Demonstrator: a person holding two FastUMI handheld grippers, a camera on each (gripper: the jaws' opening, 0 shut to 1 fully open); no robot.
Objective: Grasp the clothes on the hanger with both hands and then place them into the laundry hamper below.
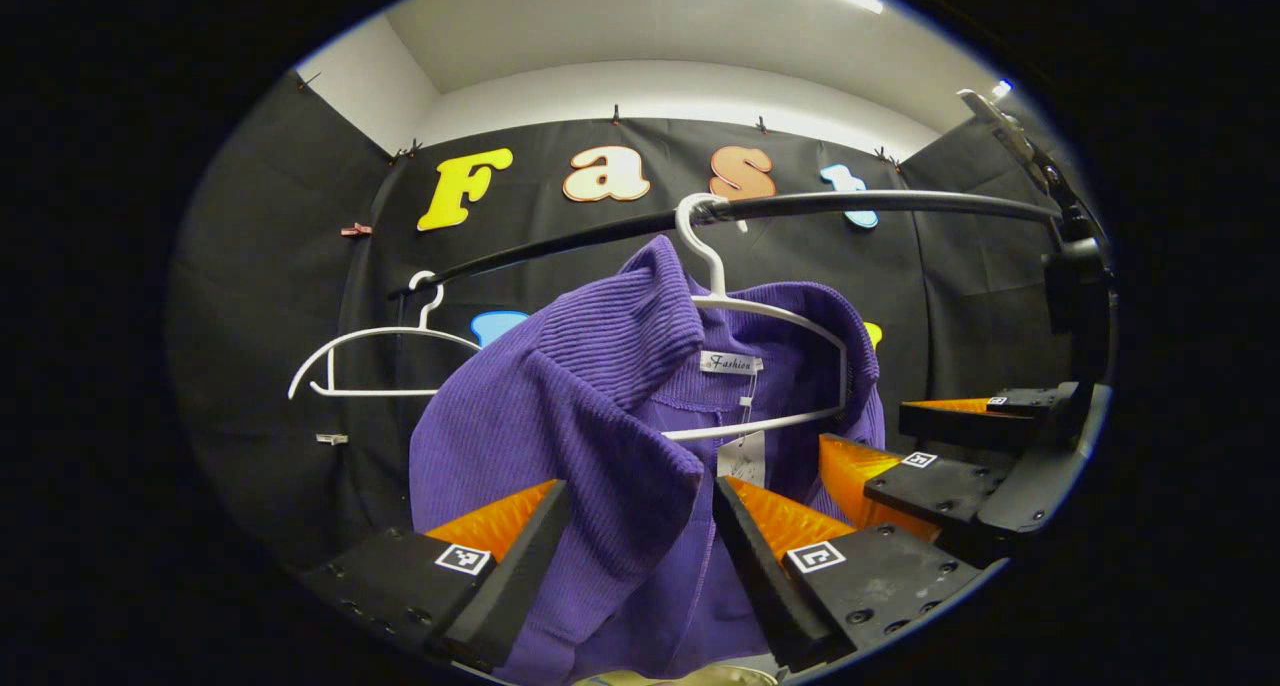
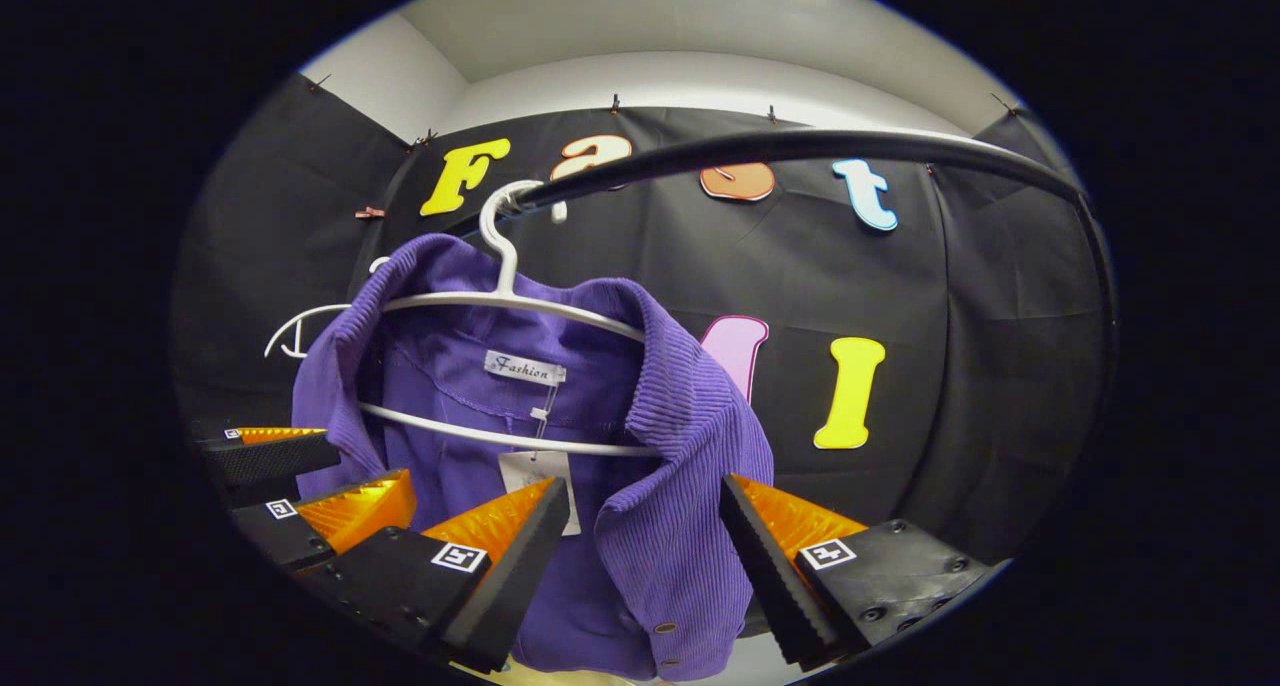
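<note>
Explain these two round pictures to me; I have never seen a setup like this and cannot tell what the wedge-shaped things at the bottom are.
Each picture comes from a camera riding on a hand-held two-finger gripper, looking forward along its fingers. The wedges at the bottom are those fingers. In the left gripper view, the left gripper stands open around the front edge of a purple jacket; the other gripper shows farther off at the right. In the right gripper view, the right gripper stands open around the jacket's other front edge. The jacket hangs on a white hanger hooked over a black rail. An empty white hanger hangs beside it. Nothing is gripped yet.
</note>
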